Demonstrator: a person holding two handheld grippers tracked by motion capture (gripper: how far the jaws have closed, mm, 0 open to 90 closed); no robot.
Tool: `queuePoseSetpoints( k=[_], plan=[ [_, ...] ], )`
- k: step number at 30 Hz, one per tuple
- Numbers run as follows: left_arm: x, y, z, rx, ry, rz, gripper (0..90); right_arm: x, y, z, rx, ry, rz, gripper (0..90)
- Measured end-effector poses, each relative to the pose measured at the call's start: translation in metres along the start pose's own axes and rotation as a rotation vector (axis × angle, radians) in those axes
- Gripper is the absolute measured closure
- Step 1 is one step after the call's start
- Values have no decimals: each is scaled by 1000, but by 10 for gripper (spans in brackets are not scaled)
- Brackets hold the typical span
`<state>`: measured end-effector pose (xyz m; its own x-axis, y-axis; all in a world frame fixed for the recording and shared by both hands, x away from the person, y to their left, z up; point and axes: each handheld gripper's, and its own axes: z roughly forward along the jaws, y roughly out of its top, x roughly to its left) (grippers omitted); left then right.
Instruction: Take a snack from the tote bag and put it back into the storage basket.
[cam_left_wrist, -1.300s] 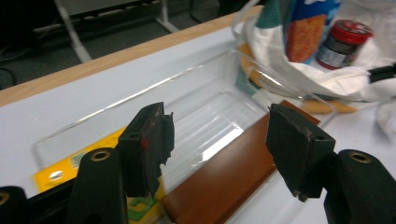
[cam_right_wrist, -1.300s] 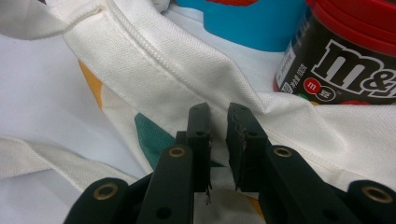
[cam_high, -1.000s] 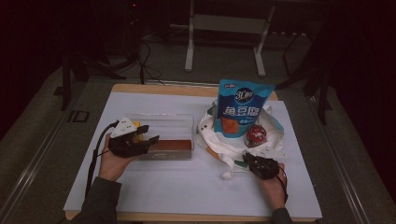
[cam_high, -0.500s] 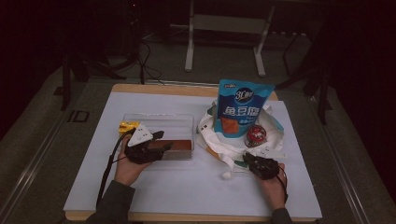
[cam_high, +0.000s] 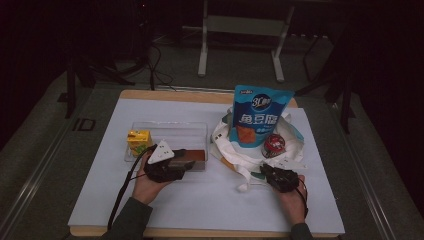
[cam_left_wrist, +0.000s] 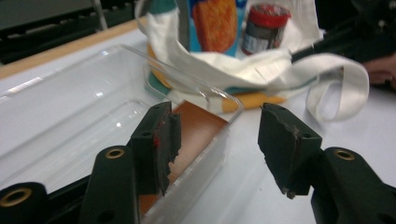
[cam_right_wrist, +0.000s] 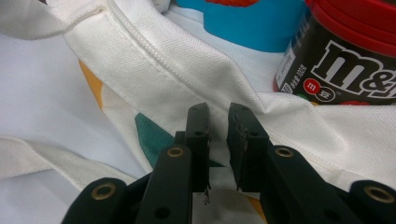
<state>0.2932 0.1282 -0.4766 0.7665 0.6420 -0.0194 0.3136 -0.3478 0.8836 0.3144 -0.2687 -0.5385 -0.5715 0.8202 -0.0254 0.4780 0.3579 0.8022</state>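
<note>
Now | left tool (cam_left_wrist: 212, 140) open astride clear tray (cam_left_wrist: 93, 116) wall | right tool (cam_right_wrist: 218, 140) pinching bag (cam_right_wrist: 187, 70)

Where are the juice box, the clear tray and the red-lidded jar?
juice box (cam_high: 138, 140), high view, its yellow front face.
clear tray (cam_left_wrist: 70, 107), left gripper view, its bare floor.
jar (cam_right_wrist: 345, 60), right gripper view, its dark label.

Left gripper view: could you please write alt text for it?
The open left gripper straddles the near wall of a clear plastic tray holding a brown bar. Behind lies a white tote bag with a red-lidded jar.
</note>
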Motion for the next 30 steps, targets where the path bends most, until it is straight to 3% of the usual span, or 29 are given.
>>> queuePoseSetpoints(
  k=[19,30],
  plan=[
    [-21,-15,16,-34,-73,42,486,0,0,0,-1,0,0,784],
    [-29,-35,38,4,-97,44,493,0,0,0,-2,1,2,784]
  ],
)
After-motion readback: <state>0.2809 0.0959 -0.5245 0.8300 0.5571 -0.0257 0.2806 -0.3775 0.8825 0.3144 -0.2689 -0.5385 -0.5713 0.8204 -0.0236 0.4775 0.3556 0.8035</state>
